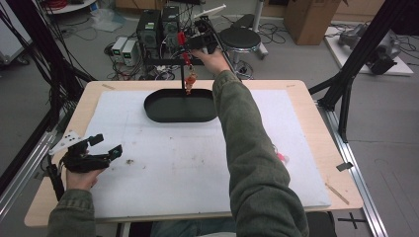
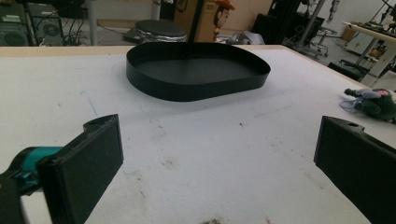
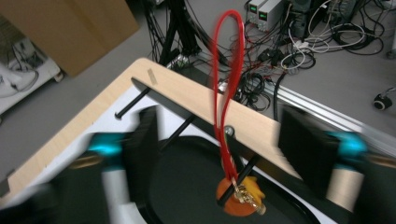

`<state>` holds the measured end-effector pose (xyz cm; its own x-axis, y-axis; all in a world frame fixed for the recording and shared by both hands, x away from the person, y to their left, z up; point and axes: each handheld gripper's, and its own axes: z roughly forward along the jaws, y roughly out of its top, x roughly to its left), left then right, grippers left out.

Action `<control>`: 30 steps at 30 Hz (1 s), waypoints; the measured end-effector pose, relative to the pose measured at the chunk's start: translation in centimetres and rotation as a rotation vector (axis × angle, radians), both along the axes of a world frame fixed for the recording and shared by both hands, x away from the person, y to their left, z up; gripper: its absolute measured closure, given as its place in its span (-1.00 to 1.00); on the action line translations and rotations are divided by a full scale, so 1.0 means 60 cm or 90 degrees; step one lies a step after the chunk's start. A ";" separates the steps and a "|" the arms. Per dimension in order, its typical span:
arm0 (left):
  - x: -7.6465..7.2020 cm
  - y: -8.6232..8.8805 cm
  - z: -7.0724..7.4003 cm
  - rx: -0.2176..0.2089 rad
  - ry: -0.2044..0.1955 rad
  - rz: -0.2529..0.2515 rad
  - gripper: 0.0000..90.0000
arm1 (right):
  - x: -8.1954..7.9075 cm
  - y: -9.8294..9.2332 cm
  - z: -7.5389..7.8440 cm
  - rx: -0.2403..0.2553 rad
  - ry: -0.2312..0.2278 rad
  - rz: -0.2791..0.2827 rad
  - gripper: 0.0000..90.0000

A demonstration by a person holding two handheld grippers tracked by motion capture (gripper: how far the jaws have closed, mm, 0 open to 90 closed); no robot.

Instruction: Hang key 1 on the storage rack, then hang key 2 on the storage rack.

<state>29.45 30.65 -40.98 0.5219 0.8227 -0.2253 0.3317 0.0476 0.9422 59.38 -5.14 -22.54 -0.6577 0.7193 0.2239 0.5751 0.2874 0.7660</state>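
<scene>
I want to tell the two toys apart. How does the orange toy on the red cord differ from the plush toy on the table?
The orange toy hangs on a red cord above the black tray; the plush toy lies on the white mat, away from the tray. The orange toy is bright orange; the plush toy is dark green and pinkish. Both are small.

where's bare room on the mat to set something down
Widest free patch: the white mat between the black tray, the left claw and the sleeve. The mat's far-left corner is also bare. Crowded: over the tray's far rim, where the orange toy hangs on its red loop.
</scene>
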 end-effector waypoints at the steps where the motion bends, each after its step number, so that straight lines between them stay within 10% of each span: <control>1: 0.000 0.000 0.000 0.000 -0.001 0.001 -0.96 | -0.004 0.001 0.001 -0.011 -0.002 0.014 -0.66; 4: 0.000 -0.001 0.000 0.001 0.000 0.001 -0.96 | -0.016 -0.002 0.001 -0.014 -0.012 0.061 -0.99; 30: 0.000 -0.006 -0.001 0.017 0.007 -0.006 -0.96 | -0.124 -0.094 -0.004 0.019 -0.078 0.085 -0.99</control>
<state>29.43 30.30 -41.05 0.5267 0.8239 -0.2090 0.3428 0.0191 0.9392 51.94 -10.77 -22.76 -0.7707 0.6179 0.1558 0.4347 0.3310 0.8375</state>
